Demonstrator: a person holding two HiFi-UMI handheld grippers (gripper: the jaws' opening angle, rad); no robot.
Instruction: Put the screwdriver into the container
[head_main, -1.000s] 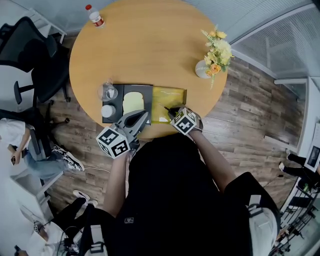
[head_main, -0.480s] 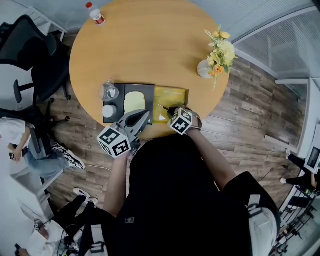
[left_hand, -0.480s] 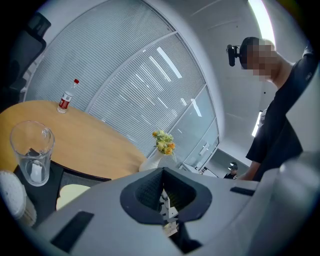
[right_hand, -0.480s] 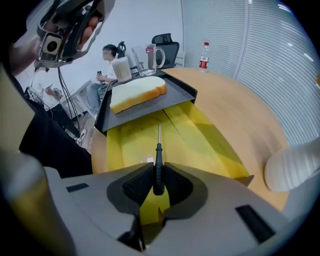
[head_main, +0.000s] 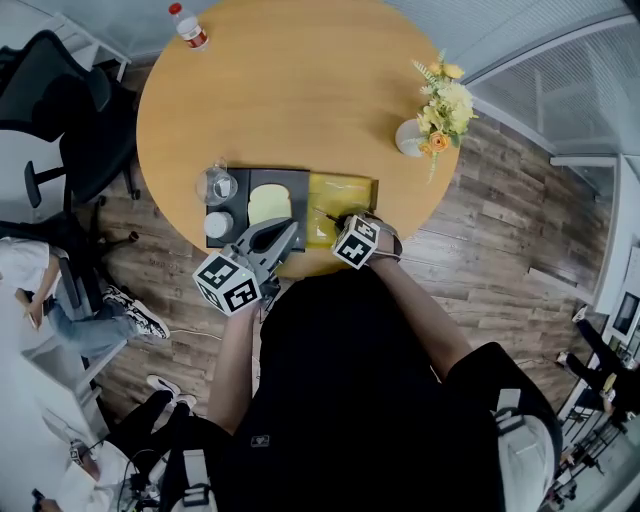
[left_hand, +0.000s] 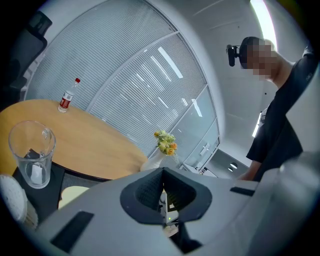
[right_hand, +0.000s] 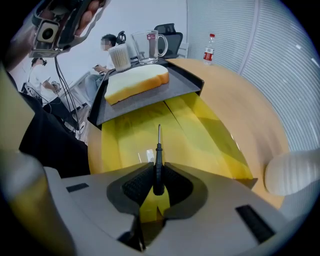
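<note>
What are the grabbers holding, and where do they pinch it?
The right gripper pinches the screwdriver by its black handle, tip pointing over the yellow container. The left gripper is shut on nothing.

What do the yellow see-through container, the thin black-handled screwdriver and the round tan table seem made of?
Yellow container: probably glossy translucent plastic; it shows glare and lets light through. Screwdriver in the right gripper: matt black handle, likely plastic, with a thin pale shaft, likely metal. Round table: smooth wood or wood-look laminate, evenly tan; can't tell which.
</note>
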